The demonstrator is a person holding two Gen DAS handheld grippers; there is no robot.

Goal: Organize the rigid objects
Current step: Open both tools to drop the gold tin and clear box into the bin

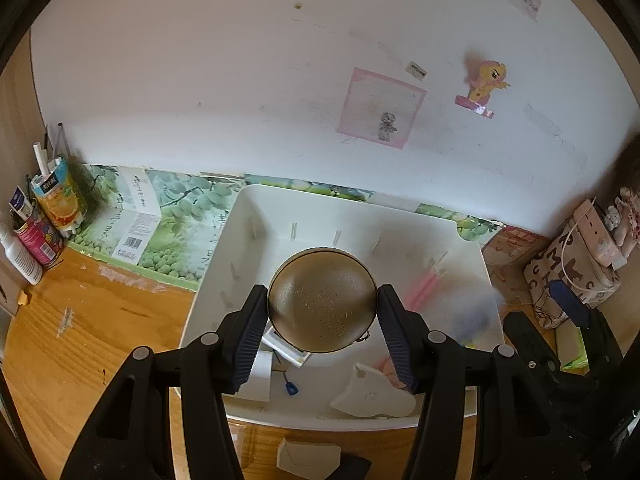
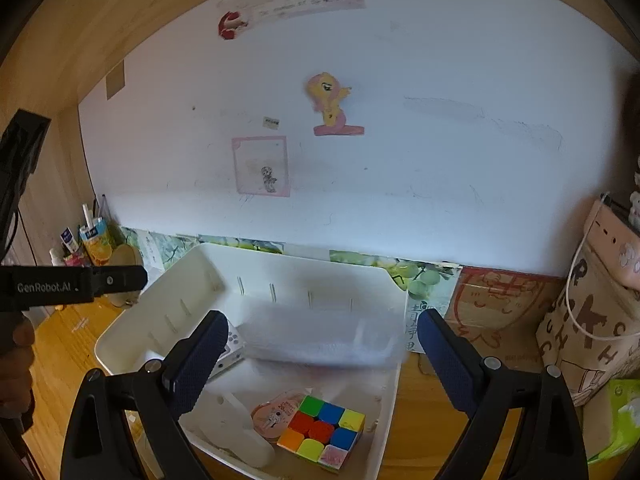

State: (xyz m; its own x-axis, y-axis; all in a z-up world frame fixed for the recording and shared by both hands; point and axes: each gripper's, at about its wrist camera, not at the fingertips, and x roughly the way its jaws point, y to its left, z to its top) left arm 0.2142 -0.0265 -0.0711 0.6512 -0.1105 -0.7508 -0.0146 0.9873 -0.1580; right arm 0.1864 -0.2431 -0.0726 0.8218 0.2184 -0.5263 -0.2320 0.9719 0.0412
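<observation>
My left gripper (image 1: 322,320) is shut on a round gold tin (image 1: 322,299) with embossed lettering, held above the white plastic bin (image 1: 248,216). The bin also shows in the right wrist view (image 2: 296,266). My right gripper (image 2: 320,354) is open over the bin, and a blurred translucent item (image 2: 320,336) is falling between its fingers. In the bin lie a colourful puzzle cube (image 2: 322,432), a round pink tape case (image 2: 274,416), a white flat piece (image 2: 240,428) and a small white device (image 2: 230,350).
The bin sits on a wooden desk (image 1: 80,332) against a white wall. A juice carton (image 1: 60,196) and bottles stand at the left corner. A lettered bag (image 2: 592,320) and a green packet (image 2: 620,412) are at the right. A white card (image 1: 308,458) lies before the bin.
</observation>
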